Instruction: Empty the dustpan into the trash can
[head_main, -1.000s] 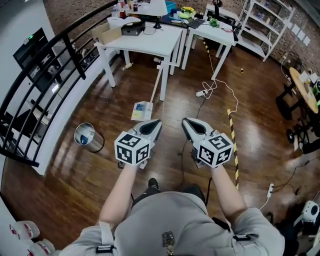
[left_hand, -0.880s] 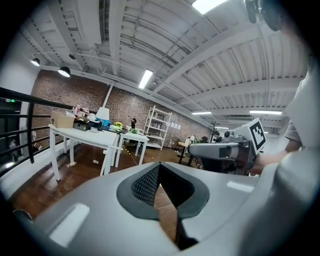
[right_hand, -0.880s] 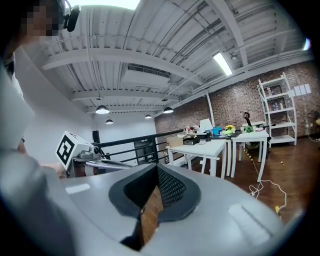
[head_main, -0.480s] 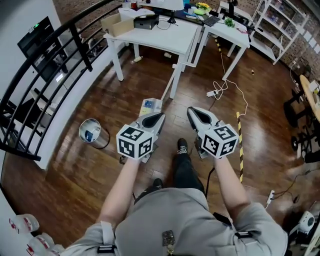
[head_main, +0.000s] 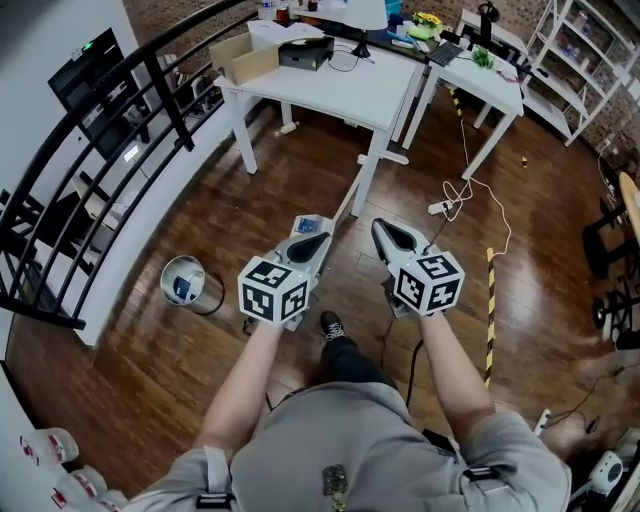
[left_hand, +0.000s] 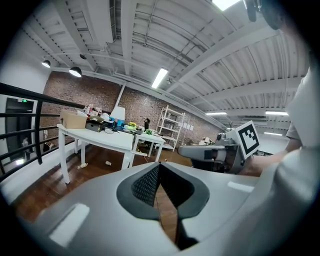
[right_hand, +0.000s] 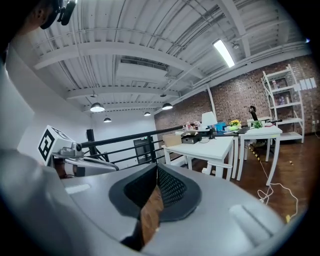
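nothing of the job is done yet, as far as the views show. the dustpan (head_main: 308, 222) lies on the wooden floor (head_main: 150, 380) by the foot of the white table (head_main: 340, 85), its long handle (head_main: 347, 200) leaning up toward the table's near edge. something pale and blue sits in it, too small to name, so it looks unemptied. the trash can (head_main: 185, 282) stands upright well to the left, close to the floor's left edge under the black railing (head_main: 90, 110), well apart from the dustpan.

the left gripper (head_main: 316, 243) is clenched, its jaws meeting at the tips with nothing between them. the right gripper (head_main: 386, 232) is clenched and empty too. both hang above the floor just short of the dustpan, touching nothing.

left to do, by my reading: open a gripper, take the handle, carry the dustpan to the can, tip it in.
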